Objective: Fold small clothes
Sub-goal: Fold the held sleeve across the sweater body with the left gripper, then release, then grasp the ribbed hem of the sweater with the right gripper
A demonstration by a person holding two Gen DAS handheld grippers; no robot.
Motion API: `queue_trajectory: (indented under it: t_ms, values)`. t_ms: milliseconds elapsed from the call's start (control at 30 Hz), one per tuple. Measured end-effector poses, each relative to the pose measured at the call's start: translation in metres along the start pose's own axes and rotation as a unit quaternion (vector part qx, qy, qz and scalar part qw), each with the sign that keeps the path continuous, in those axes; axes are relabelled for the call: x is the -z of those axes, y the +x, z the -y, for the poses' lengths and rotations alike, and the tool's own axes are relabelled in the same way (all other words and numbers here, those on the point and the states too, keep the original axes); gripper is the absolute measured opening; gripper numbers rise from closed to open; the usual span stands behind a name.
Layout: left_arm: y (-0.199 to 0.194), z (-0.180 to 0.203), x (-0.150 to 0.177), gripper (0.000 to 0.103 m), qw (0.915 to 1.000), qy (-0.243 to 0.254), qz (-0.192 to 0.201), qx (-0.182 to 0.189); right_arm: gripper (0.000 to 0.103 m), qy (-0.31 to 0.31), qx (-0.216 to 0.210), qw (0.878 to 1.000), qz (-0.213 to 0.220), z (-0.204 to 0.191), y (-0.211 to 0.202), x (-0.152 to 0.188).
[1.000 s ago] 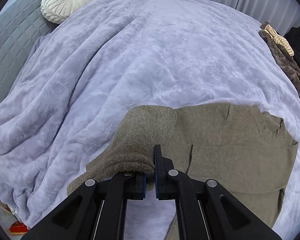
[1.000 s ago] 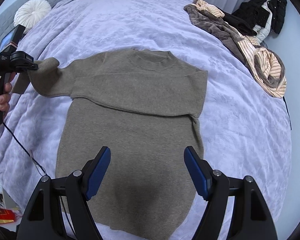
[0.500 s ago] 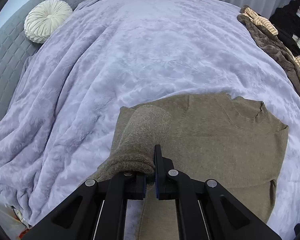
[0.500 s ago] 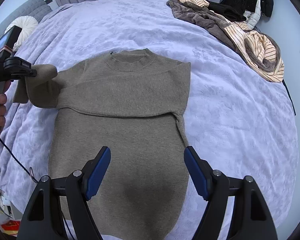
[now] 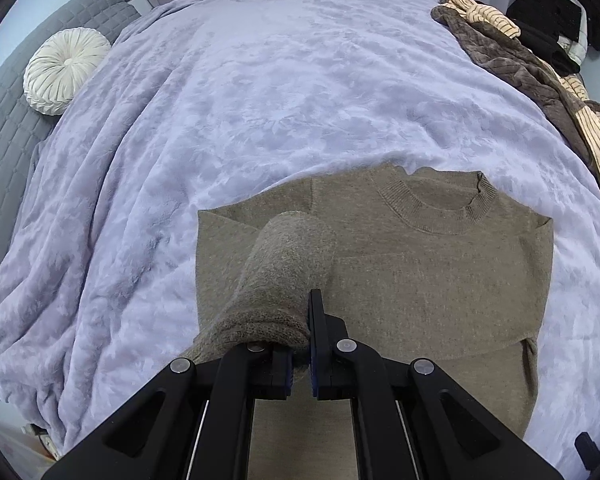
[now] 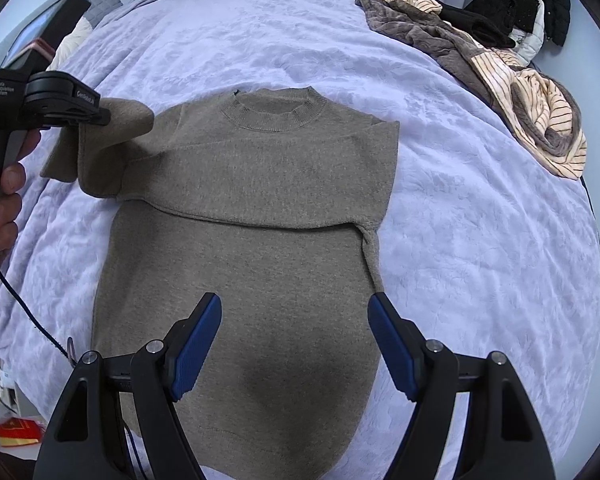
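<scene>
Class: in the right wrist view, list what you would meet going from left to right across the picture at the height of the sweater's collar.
Left gripper clamping the sleeve → sweater collar → bare lilac blanket → heap of clothes.

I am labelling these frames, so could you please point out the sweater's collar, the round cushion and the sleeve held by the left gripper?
Collar [image 6: 274, 114], right wrist view, ribbed front band.
Round cushion [image 5: 66, 70], left wrist view, centre button.
Sleeve [image 5: 284, 268], left wrist view, raised middle.

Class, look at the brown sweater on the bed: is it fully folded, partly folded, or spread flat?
Partly folded. One sleeve lies across the sweater chest; the left gripper holds the other sleeve lifted; the body lies flat.
</scene>
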State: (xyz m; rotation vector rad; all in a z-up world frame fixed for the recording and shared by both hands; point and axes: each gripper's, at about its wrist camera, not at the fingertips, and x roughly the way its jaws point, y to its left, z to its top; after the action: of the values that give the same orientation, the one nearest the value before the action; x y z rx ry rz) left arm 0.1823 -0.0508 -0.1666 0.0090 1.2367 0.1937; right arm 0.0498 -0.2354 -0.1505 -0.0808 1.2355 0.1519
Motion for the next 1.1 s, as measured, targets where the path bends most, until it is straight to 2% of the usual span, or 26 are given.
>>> queue_trajectory:
  t_ms: [333, 600, 733, 833, 867, 933, 1000, 1033, 1100]
  values:
    - [-0.001, 0.082, -0.004, 0.007, 0.9998, 0.017, 0.009, 0.009, 0.078, 0.014, 0.01, 1.0, -0.024, 0.035, 0.014, 0.01]
    - [0.022, 0.138, 0.003, 0.007, 0.9983, 0.052, -0.005, 0.025, 0.078, 0.043, 0.013, 0.998, -0.042, 0.064, 0.026, 0.024]
    - [0.042, 0.16, 0.013, 0.007, 0.9961, 0.077, -0.027, 0.035, 0.078, 0.06, 0.012, 0.997, -0.054, 0.075, 0.035, 0.032]
    - [0.068, 0.175, 0.023, 0.008, 0.9912, 0.101, -0.073, 0.046, 0.078, 0.072, 0.011, 0.995, -0.061, 0.081, 0.042, 0.039]
    - [0.078, 0.177, 0.025, 0.014, 0.989, 0.105, -0.09, 0.052, 0.078, 0.075, 0.01, 0.995, -0.064, 0.083, 0.044, 0.041]
    - [0.093, 0.179, 0.031, 0.061, 0.9841, 0.108, -0.118, 0.077, 0.078, 0.08, 0.01, 0.994, -0.07, 0.085, 0.048, 0.044]
    - [0.098, 0.179, 0.037, 0.081, 0.9826, 0.116, -0.122, 0.078, 0.078, 0.083, 0.008, 0.994, -0.071, 0.087, 0.05, 0.046]
    - [0.099, 0.178, 0.039, 0.082, 0.9813, 0.12, -0.126, 0.082, 0.078, 0.084, 0.007, 0.994, -0.071, 0.088, 0.051, 0.047]
    - [0.098, 0.175, 0.041, 0.082, 0.9763, 0.122, -0.135, 0.117, 0.078, 0.085, 0.006, 0.994, -0.07, 0.088, 0.053, 0.047]
